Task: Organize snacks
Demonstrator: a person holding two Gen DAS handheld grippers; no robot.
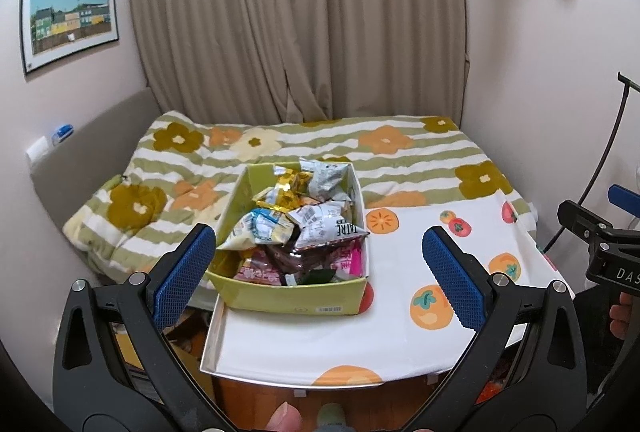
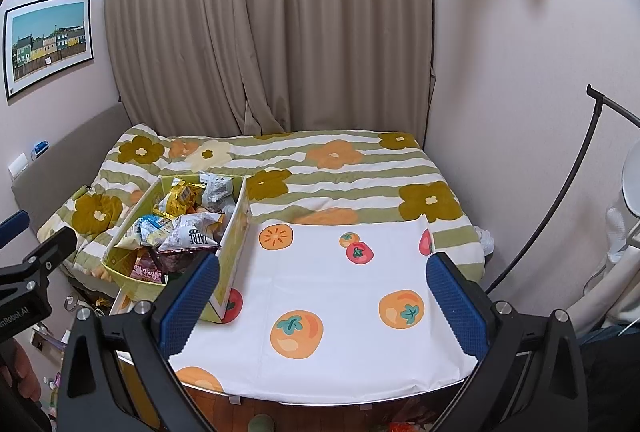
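A green cardboard box point(image 1: 296, 306) point(image 2: 236, 232) stands at the left end of a table under a white fruit-print cloth point(image 1: 404, 264) point(image 2: 328, 272). Loose snack packets point(image 1: 304, 224) point(image 2: 188, 228) fill it: gold, white, blue and pink. My left gripper point(image 1: 316, 268) hangs open just in front of the box, its blue pads point(image 1: 184, 272) wide apart and holding nothing. Over the table's bare middle my right gripper point(image 2: 322, 300) is likewise open and empty, with the box to its left. Each gripper's body shows at the edge of the other's view.
Behind the table lies a bed with a striped flower quilt point(image 1: 280, 148) point(image 2: 340, 168), beige curtains point(image 1: 296, 16) behind it. A framed picture point(image 1: 70, 18) hangs on the left wall. A black stand point(image 2: 560, 200) leans at the right. Wooden floor and a person's foot point(image 1: 284, 416) show below.
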